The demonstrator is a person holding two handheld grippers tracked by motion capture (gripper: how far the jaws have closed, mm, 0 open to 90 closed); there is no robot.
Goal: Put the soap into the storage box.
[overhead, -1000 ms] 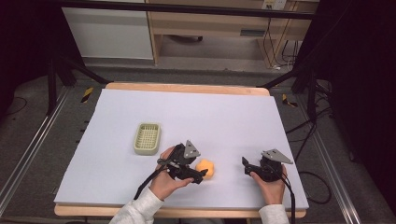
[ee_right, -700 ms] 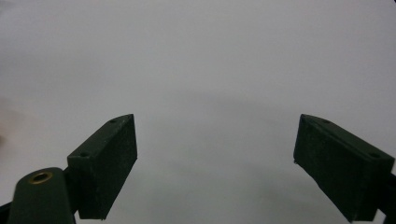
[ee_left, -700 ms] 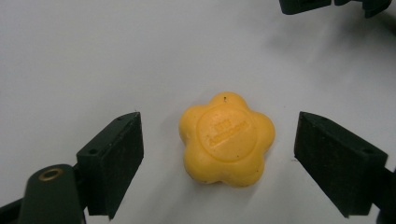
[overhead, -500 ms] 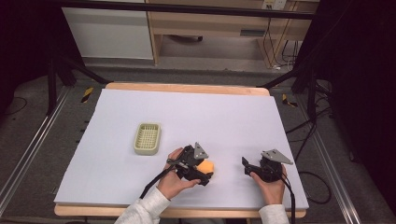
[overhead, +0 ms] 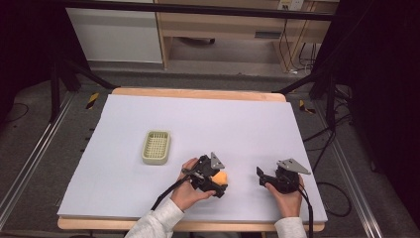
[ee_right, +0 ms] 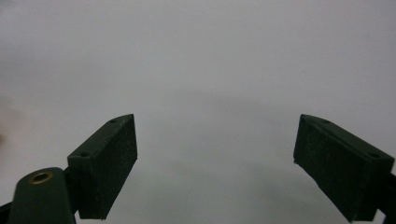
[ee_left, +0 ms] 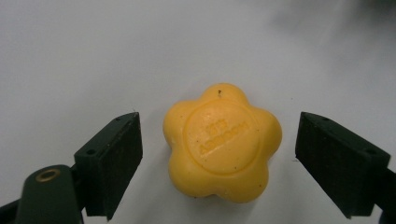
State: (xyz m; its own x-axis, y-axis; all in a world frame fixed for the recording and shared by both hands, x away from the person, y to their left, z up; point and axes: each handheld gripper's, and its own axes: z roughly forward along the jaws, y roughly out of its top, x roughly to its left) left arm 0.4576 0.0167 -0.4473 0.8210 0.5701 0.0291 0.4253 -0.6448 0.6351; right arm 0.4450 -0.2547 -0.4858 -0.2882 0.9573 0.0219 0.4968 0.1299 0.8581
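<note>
Soap point(ee_left: 223, 143), yellow and flower-shaped, flat on the white table point(overhead: 237, 124), between the wide-spread jaws of the left gripper point(ee_left: 219, 163), clear of both pads. Right gripper point(ee_right: 217, 163) at 3 o'clock from it, well apart, equally wide, holding nothing. Pale green basket point(overhead: 156, 147) at 10 o'clock. Beyond the table: grey floor, wooden bench.

A yellow flower-shaped soap point(ee_left: 222, 142) lay flat on the white worktop point(ee_left: 93, 56), embossed lettering on its round face. The left tool point(ee_left: 219, 154) stood wide open, one black jaw on either side, neither touching it.
</note>
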